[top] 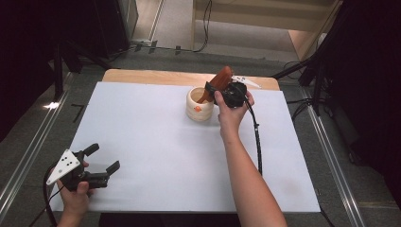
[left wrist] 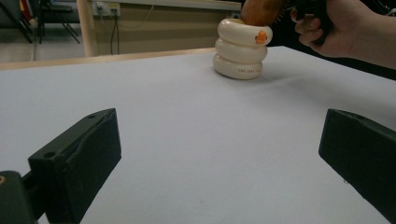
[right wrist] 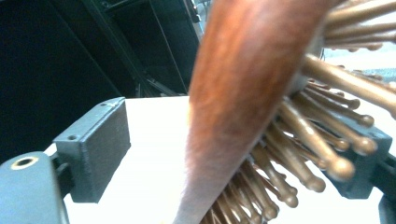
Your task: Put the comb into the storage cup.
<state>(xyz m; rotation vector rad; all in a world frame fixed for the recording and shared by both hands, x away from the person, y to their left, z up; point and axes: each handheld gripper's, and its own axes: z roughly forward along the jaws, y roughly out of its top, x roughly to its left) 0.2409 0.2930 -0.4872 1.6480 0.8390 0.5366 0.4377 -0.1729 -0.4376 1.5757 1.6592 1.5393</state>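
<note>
The reddish-brown wooden hairbrush with wooden pin bristles is sitting tilted, handle end down inside the cream ribbed ceramic cup with a small orange mark, head sticking up to the right. The cup is standing upright near the white table's far edge.

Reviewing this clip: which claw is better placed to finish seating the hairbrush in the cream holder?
Right. The right claw is at the cream holder, with the wooden hairbrush between its jaws and the handle already angled into the holder. The left claw sits open at the table's near left corner, far from both.
</note>
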